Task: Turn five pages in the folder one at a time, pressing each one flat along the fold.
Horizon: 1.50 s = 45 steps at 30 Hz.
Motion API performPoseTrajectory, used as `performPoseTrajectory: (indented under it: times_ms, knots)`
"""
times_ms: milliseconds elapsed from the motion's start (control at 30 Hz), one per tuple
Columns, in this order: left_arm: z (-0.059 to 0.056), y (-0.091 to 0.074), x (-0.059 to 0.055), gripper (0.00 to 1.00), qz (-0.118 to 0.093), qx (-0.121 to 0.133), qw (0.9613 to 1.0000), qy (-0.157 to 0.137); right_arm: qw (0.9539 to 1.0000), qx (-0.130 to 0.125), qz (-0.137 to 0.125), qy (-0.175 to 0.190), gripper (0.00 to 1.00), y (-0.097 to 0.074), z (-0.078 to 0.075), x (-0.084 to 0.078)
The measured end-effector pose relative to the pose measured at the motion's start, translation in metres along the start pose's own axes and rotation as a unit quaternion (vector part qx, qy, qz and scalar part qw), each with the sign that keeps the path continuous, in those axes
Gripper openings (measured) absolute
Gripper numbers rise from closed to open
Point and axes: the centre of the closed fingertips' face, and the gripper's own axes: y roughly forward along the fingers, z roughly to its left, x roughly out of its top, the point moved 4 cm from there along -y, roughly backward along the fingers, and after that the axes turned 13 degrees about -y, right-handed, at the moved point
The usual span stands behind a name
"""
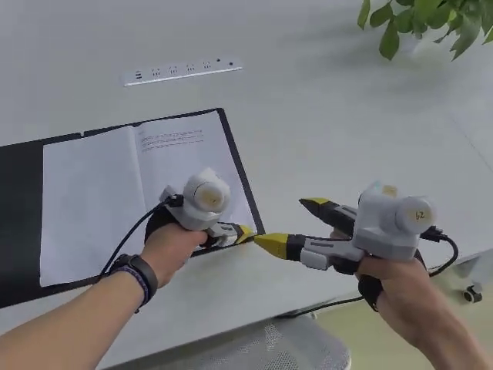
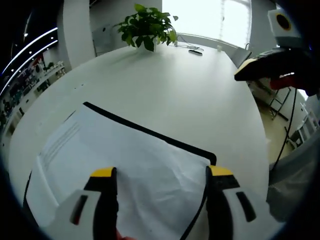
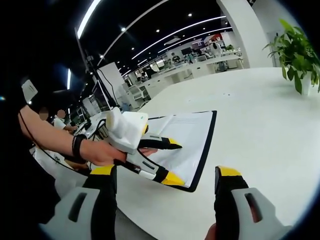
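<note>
Open folder (image 1: 19,193) flat on white desk (image 1: 331,116), left hand-held gripper (image 2: 161,174) jaws apart over its 5 o'clock corner, right hand-held gripper (image 1: 291,223) jaws apart, just beside at 3 o'clock, above the desk

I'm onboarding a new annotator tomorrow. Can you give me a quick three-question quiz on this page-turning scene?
1. True or false: the black folder lies open on the white table.
2. At which part of the right-hand page is the left gripper? A. its far left corner B. its near right corner C. the fold
3. Fill in: the right gripper, over bare table, has its jaws ____.
Key: 1 true; 2 B; 3 open.
</note>
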Motion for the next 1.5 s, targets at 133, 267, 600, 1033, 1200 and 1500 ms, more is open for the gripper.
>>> performPoseTrajectory:
  times_ms: [133, 267, 600, 1033, 1200, 1500]
  knots:
    - [0.001, -0.001, 0.001, 0.70, -0.004, -0.003, 0.9999, -0.010, 1.0000, 0.004, 0.001, 0.000, 0.80, 0.003, 0.001, 0.000]
    - [0.002, -0.001, 0.001, 0.68, -0.005, -0.002, 0.9999, -0.009, 1.0000, 0.009, 0.002, 0.000, 0.79, 0.005, 0.002, -0.001]
    - [0.004, -0.003, 0.002, 0.63, -0.018, -0.002, 0.9996, -0.022, 0.9998, 0.015, 0.004, 0.009, 0.75, 0.010, -0.004, -0.009]
    - [0.008, -0.002, 0.004, 0.60, -0.029, -0.003, 0.9992, -0.027, 0.9990, 0.022, -0.017, 0.034, 0.61, 0.038, -0.034, 0.001]
    - [0.009, -0.002, 0.004, 0.61, -0.029, -0.004, 0.9992, -0.028, 0.9986, 0.028, -0.015, 0.041, 0.53, 0.054, -0.039, 0.001]
    - [0.009, -0.002, 0.004, 0.60, -0.028, -0.005, 0.9992, -0.030, 0.9972, 0.053, -0.005, 0.052, 0.47, 0.079, -0.040, -0.005]
